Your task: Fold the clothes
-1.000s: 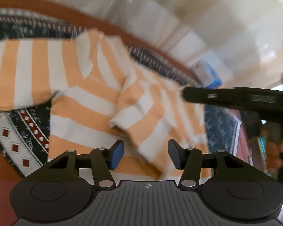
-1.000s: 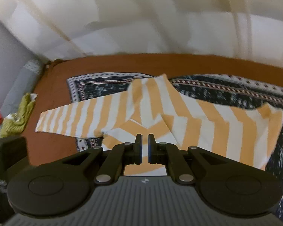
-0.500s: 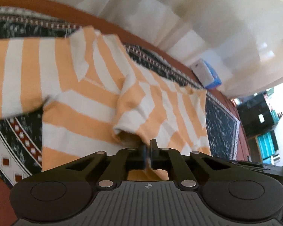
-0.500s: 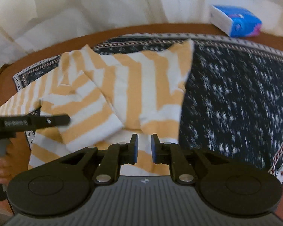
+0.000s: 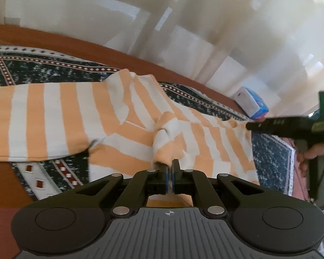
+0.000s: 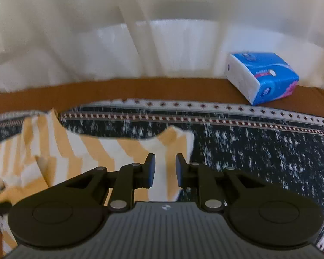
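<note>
Left wrist view: an orange-and-white striped shirt lies crumpled ahead of the left gripper, spread across a dark patterned cloth. That gripper's jaws are pinched together on a raised fold of soft knit. The right gripper hovers over the shirt's hem, jaws opening, nothing gripped. A blue tissue pack sits beyond, to its right.

Daylight enters through pale curtains at the back, which are overexposed and nearly featureless in both views. Surfaces below are evenly and softly lit, with only faint shadows. Fisheye distortion bows straight edges and blackens the upper corners. Motion blur smears the dark patterned cloth in the right wrist view; the tissue pack is slightly soft.
</note>
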Tool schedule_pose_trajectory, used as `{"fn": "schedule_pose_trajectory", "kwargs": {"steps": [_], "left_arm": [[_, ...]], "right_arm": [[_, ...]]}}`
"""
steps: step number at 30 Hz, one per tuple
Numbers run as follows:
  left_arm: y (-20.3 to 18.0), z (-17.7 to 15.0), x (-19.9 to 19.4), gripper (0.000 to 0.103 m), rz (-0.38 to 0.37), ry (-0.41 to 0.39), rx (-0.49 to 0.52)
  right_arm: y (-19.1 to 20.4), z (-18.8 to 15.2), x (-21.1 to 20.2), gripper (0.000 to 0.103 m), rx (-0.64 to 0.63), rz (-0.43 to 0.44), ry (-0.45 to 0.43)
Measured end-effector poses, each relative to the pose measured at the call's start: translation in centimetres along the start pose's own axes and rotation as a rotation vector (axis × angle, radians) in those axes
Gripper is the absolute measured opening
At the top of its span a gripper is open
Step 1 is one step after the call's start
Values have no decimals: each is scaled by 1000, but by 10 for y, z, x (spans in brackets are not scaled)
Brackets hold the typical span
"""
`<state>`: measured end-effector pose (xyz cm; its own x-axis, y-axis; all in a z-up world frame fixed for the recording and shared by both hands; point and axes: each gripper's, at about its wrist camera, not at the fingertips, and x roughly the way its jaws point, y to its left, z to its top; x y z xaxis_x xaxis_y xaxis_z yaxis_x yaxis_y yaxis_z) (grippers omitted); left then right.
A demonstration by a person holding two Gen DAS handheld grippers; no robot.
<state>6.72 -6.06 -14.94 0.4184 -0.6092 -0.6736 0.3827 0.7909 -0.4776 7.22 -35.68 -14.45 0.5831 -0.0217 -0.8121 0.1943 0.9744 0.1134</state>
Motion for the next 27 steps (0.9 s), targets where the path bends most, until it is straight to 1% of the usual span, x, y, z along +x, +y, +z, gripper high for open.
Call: {"fn": "schedule_pose_trajectory", "kwargs": {"steps": [2,3,4,5,6,7,8,9,11,13,15,16,17,18,19,21,23,27], "left_arm": [[1,-1,0,0,-3,8,3],[1,-2,-1,0,-2,12,6],[2,-3,0,0,3,19,10],[3,-3,0,0,7,31,12],[5,-3,0,1,6,46,17],[6,-3,-2,4,2,60,27],[6,-2,-5,19,-1,67,40],[5,1,-10,25,-3,64,59],[4,7,-19,27,-11,55,79],[2,17,-22,33,-29,30,73],[-1,27,-14,40,-22,8,75],[-3,32,-8,42,-14,-1,79],[-5,37,1,46,-3,-7,86],[-8,41,13,49,12,-4,97],[-11,45,24,49,28,2,106],[-14,51,46,53,33,20,130],[-15,54,63,54,39,58,147],[-17,55,83,54,61,106,175]], "right_arm": [[7,2,-3,33,15,108,25],[16,-1,-3,40,6,178,43],[24,-3,-3,45,-3,247,61],[34,-7,-1,46,-24,294,79],[45,-13,1,46,-61,314,97],[57,-18,4,46,-98,334,116],[62,-21,5,46,-118,338,122],[61,-21,4,46,-117,324,114],[57,-22,3,46,-116,295,97],[50,-21,2,46,-109,264,80],[34,-15,-3,46,-85,227,65],[26,-12,-5,46,-73,208,57],[19,-10,-7,46,-63,189,48],[11,-8,-8,46,-55,170,38],[5,-7,-9,46,-45,151,29],[-7,-5,-8,46,-16,118,19],[-17,-7,-4,46,11,93,16],[-30,-15,-4,46,63,75,25]]}}
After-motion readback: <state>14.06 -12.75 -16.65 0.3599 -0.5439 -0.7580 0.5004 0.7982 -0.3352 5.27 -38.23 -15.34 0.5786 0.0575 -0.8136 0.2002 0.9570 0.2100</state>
